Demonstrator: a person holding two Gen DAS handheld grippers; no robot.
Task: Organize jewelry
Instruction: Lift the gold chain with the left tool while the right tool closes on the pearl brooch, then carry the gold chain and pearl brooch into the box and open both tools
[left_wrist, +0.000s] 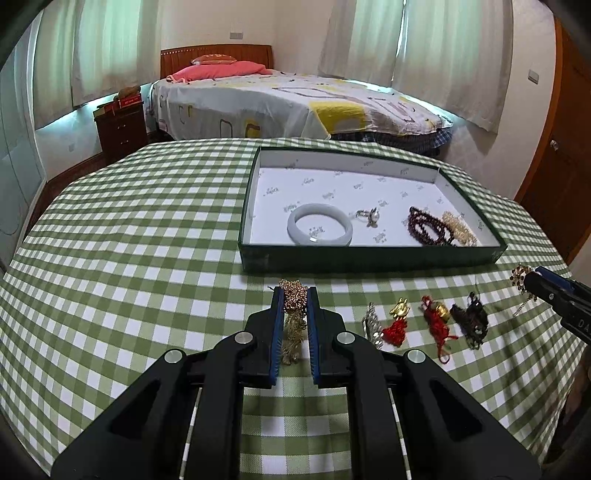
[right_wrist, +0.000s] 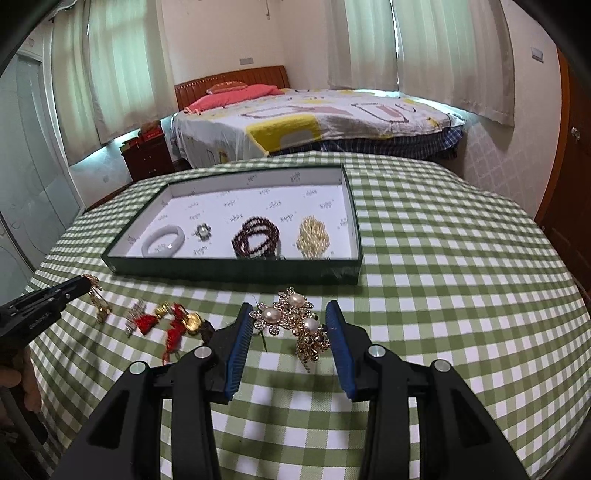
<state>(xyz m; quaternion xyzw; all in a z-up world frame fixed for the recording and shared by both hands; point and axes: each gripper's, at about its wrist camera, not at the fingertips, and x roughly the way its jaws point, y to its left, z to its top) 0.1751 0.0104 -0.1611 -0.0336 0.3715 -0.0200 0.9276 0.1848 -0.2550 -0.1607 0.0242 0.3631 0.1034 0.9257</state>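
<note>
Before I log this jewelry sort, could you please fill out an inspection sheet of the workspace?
Surface: green checked tablecloth, flat.
Job's things: green tray holds white bangle, pearl ring, dark red bead bracelet, pale bead bracelet. Loose in front of it: gold chain, silver piece, two red-tasselled charms, dark piece, pearl flower brooch.
Clutter: nothing seen.
Grippers: left gripper jaws closed on the gold chain; right gripper jaws open around the brooch.
Cables: nothing seen.
Surroundings: bed, nightstand, curtains.
</note>
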